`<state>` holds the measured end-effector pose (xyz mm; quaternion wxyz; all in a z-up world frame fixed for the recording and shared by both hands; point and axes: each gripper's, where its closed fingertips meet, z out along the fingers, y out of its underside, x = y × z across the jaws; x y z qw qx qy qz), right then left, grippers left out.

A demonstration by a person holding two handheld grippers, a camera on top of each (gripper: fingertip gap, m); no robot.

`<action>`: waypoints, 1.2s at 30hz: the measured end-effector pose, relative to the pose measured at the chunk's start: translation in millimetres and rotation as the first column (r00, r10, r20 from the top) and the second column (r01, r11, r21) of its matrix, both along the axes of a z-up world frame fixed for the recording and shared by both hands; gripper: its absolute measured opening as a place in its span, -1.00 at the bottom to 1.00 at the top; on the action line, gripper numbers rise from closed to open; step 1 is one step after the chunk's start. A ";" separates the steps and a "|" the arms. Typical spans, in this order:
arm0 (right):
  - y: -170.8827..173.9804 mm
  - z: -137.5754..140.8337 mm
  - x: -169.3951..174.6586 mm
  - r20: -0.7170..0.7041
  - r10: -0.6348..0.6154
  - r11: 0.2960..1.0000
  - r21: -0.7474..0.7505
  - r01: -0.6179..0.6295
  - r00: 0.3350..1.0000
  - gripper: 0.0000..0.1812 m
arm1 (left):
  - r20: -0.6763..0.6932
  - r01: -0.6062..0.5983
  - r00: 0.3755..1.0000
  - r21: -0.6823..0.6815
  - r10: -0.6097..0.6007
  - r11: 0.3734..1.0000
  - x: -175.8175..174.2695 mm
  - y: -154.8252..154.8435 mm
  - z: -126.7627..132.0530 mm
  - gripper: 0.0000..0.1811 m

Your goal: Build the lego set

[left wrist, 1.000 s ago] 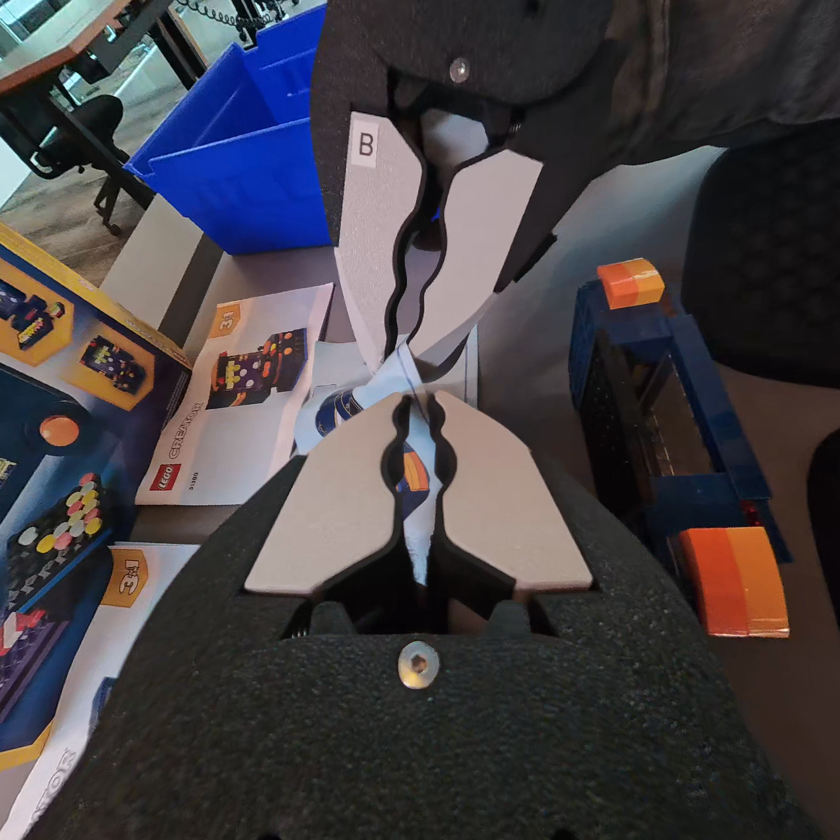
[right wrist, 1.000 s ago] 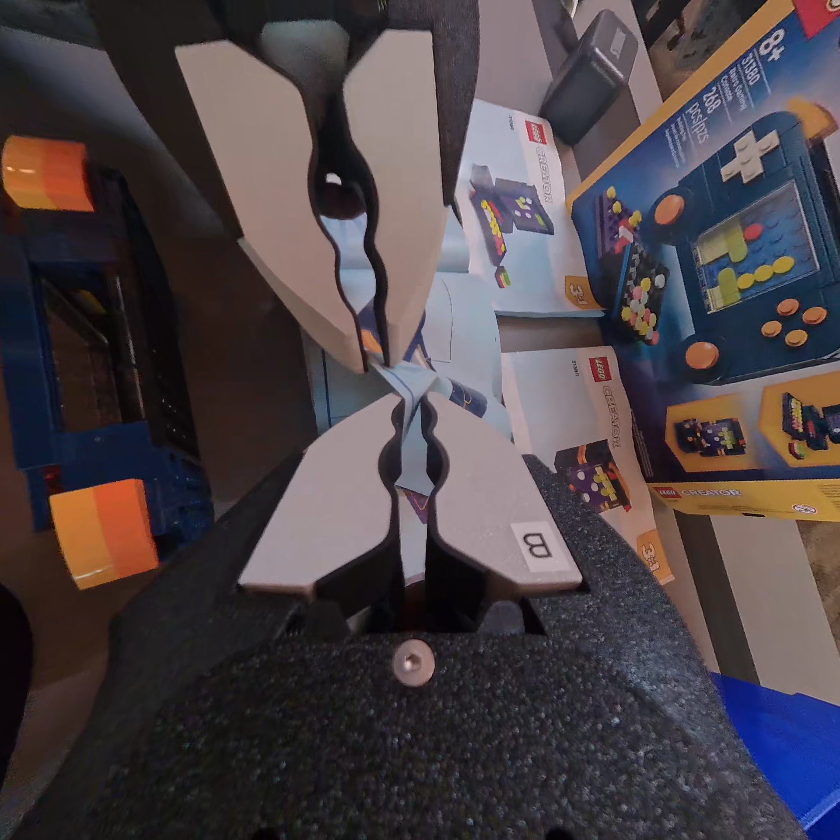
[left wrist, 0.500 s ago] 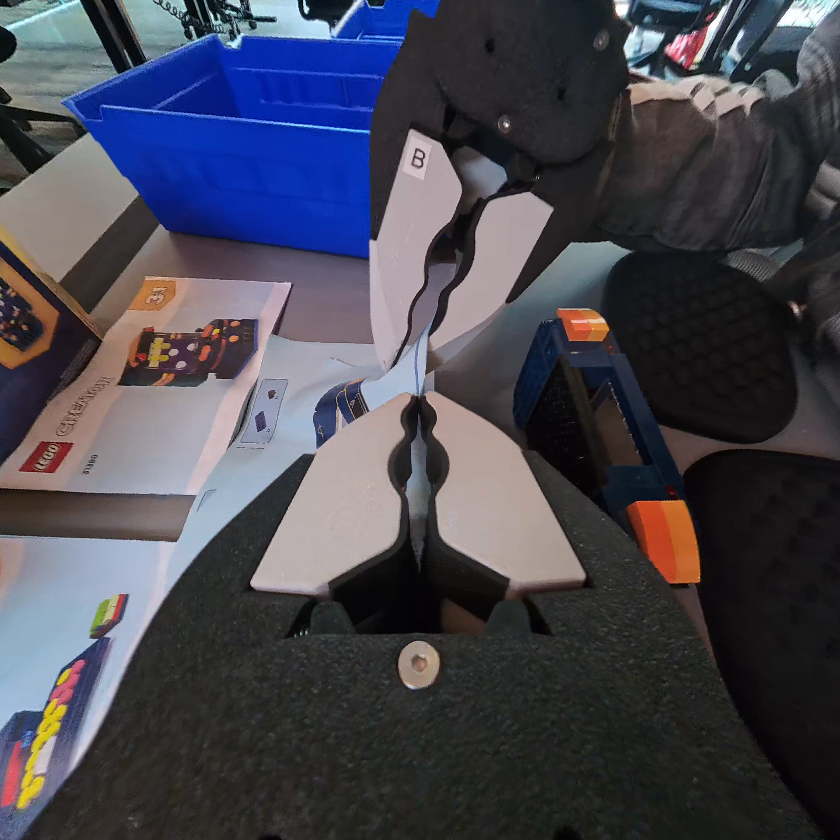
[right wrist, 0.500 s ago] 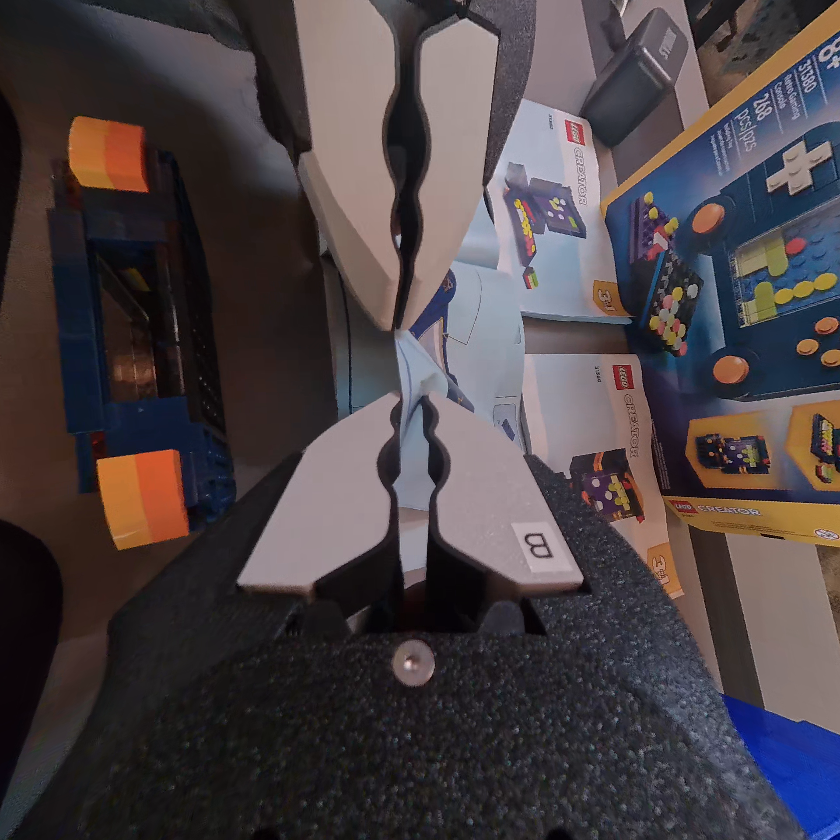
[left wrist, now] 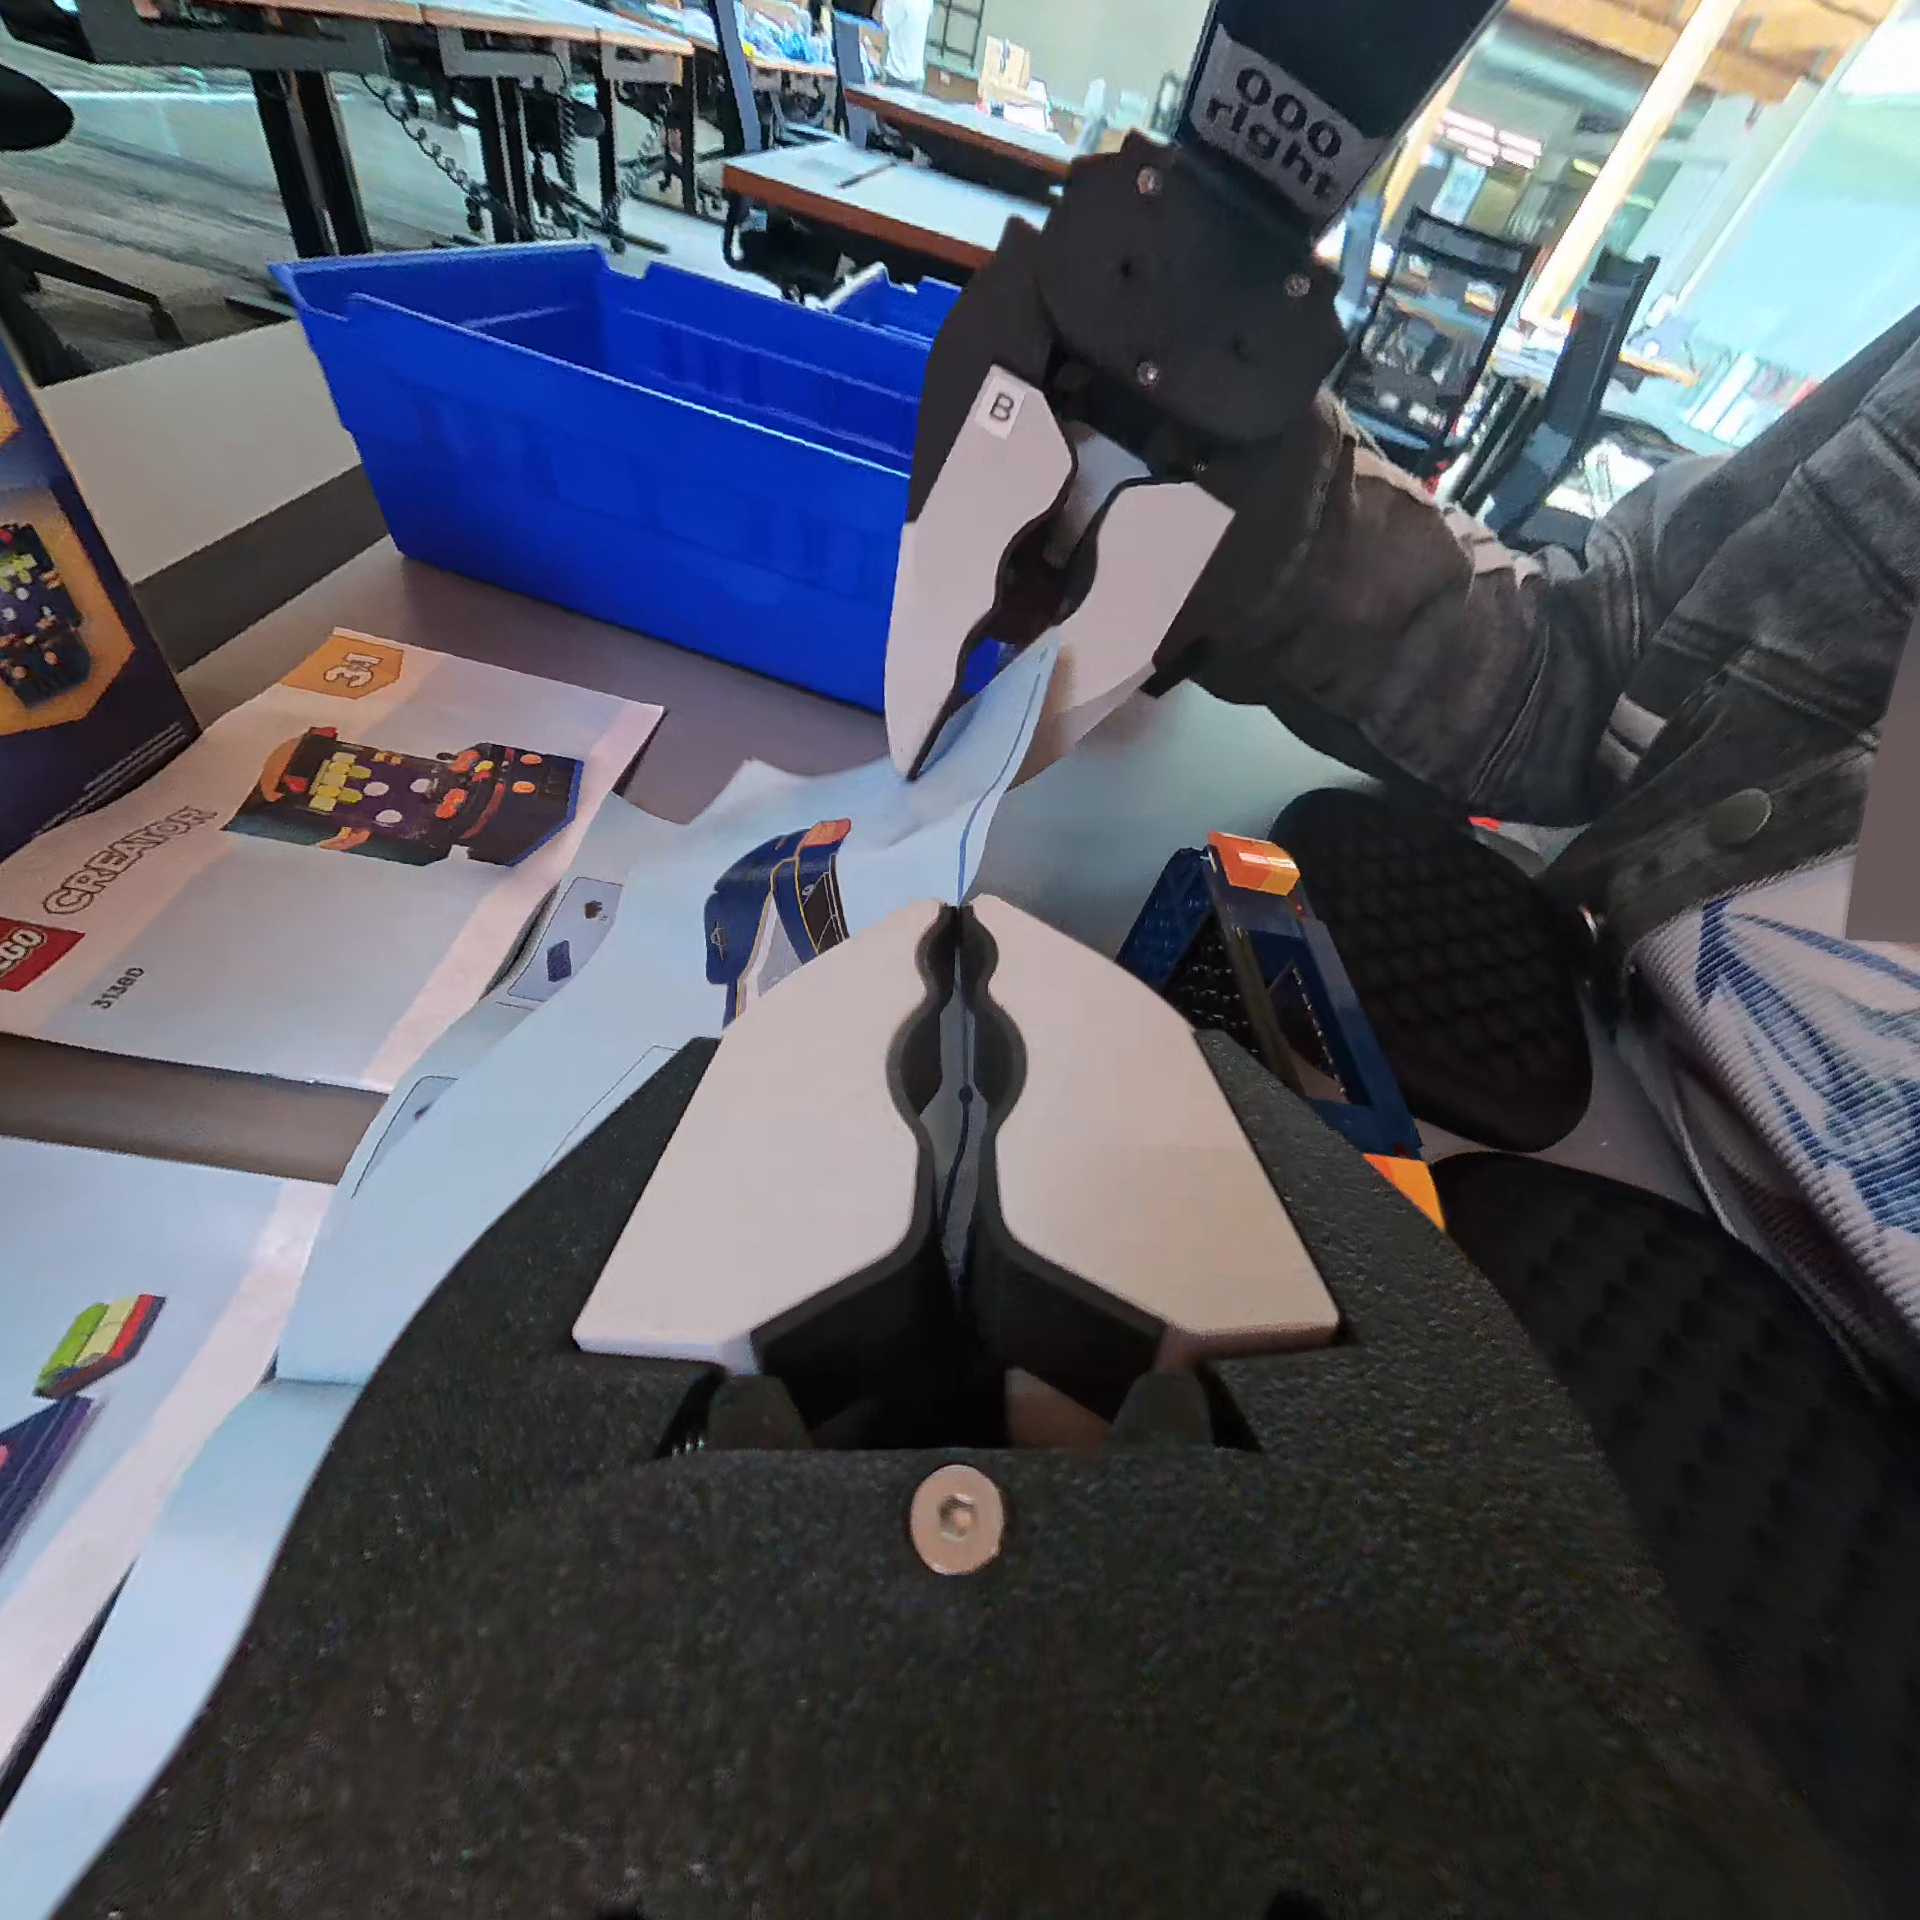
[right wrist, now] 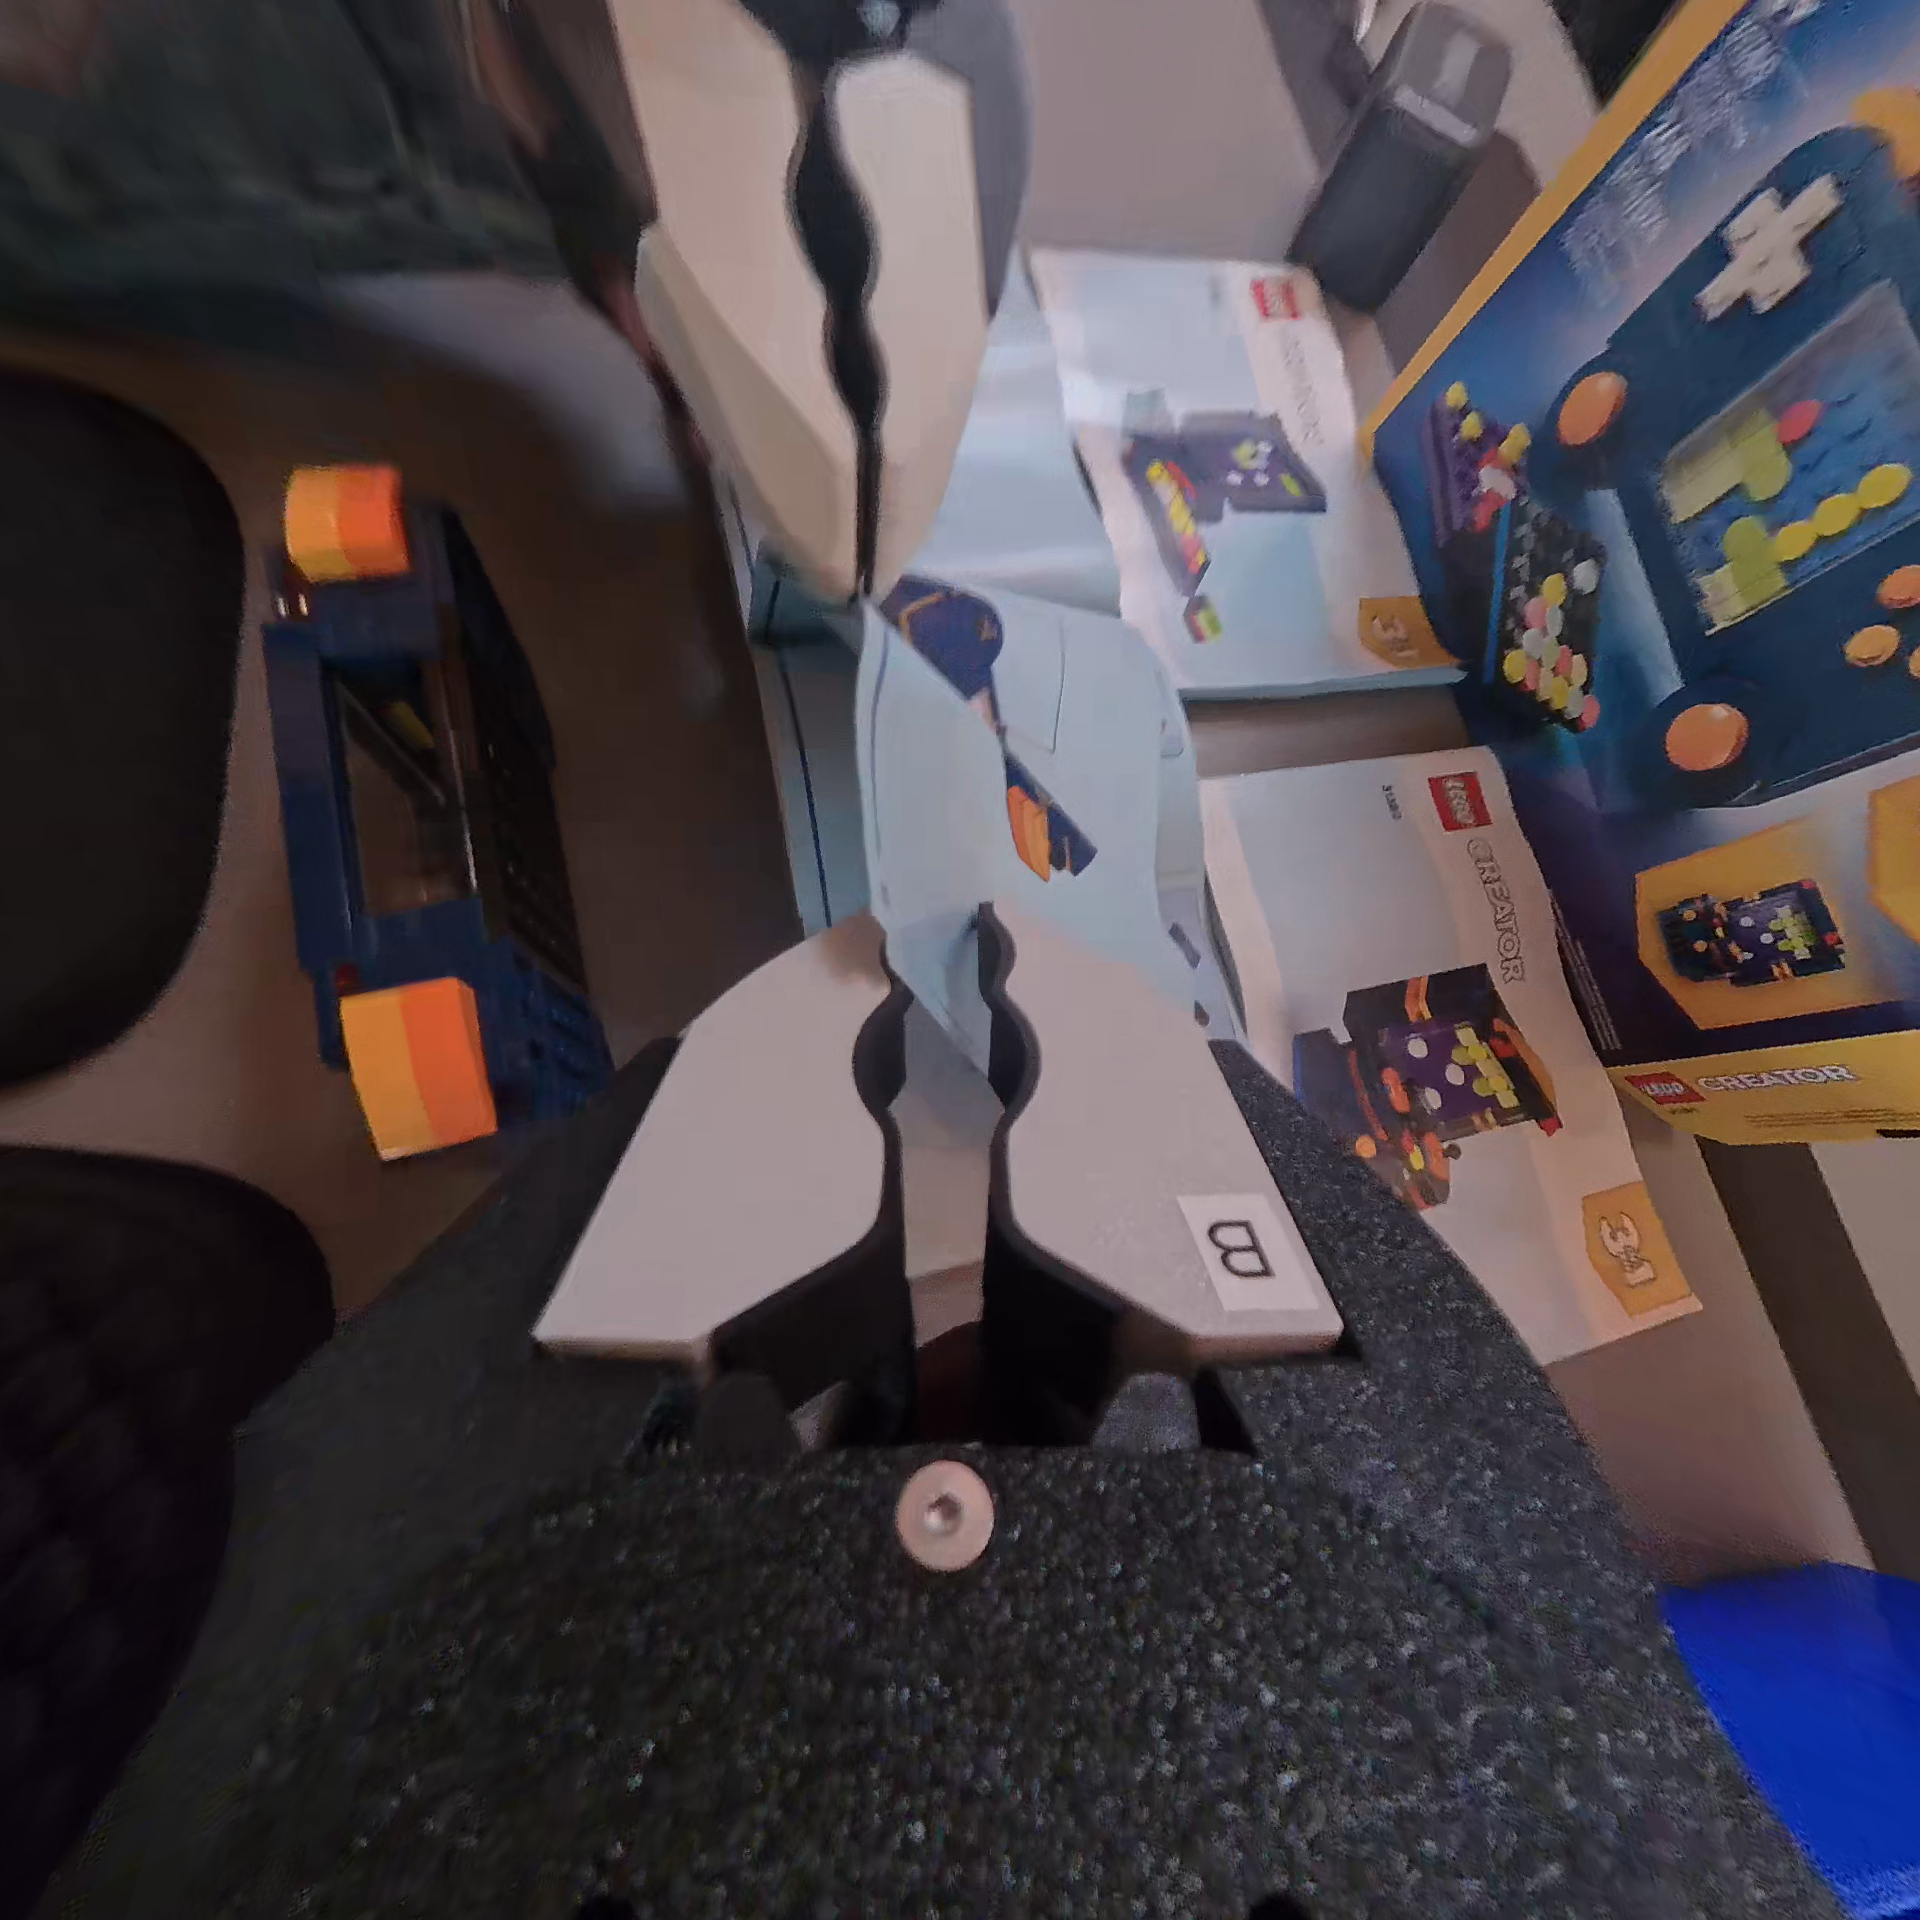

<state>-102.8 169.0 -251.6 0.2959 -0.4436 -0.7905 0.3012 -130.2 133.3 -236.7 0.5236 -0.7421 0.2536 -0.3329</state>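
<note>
Since half a second ago the two grippers have drawn apart and risen, and the page (left wrist: 997, 748) between them now stretches longer. The left gripper (left wrist: 954, 914) has its jaws pressed together on one edge of the page. The right gripper (left wrist: 961, 727) has its jaws slightly spread at the base but closed at the tips, pinching the other edge – in its own view (right wrist: 977, 920) the page runs up between the jaws.

The page is pale blue, printed with a dark blue and orange model, and belongs to an open booklet (right wrist: 1039, 499) lying on the counter (left wrist: 239, 436). Two more closed booklets (right wrist: 1423, 997) (right wrist: 1236, 436) lie beside it, each with printed lettering and a model picture. One box (right wrist: 1714, 540), blue with yellow edges, sits next to them.

One lego build (right wrist: 405, 790) – dark blue frame, an orange block at each end – rests on the counter, apart from both grippers. One blue bin (left wrist: 623, 457) stands behind the booklets. A small lettered sticker marks one finger (right wrist: 1174, 1164) of the right gripper.
</note>
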 end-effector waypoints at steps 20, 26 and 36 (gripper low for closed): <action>-32.6 53.2 -32.6 -0.191 0.131 0.985 -0.085 -0.149 0.973 -1.00 | -0.249 -0.062 0.963 0.169 0.104 0.984 13.1 0.7 62.1 -0.96; -37.0 56.6 -31.1 -0.203 0.148 0.981 -0.096 -0.170 0.968 -1.00 | -0.193 -0.054 0.978 0.156 0.084 0.986 10.3 -3.0 64.4 -1.00; -27.9 60.0 -24.4 -0.208 0.141 0.987 -0.047 -0.154 0.968 -0.99 | -0.036 -0.078 0.996 0.115 0.082 0.990 2.5 -3.2 66.7 -1.00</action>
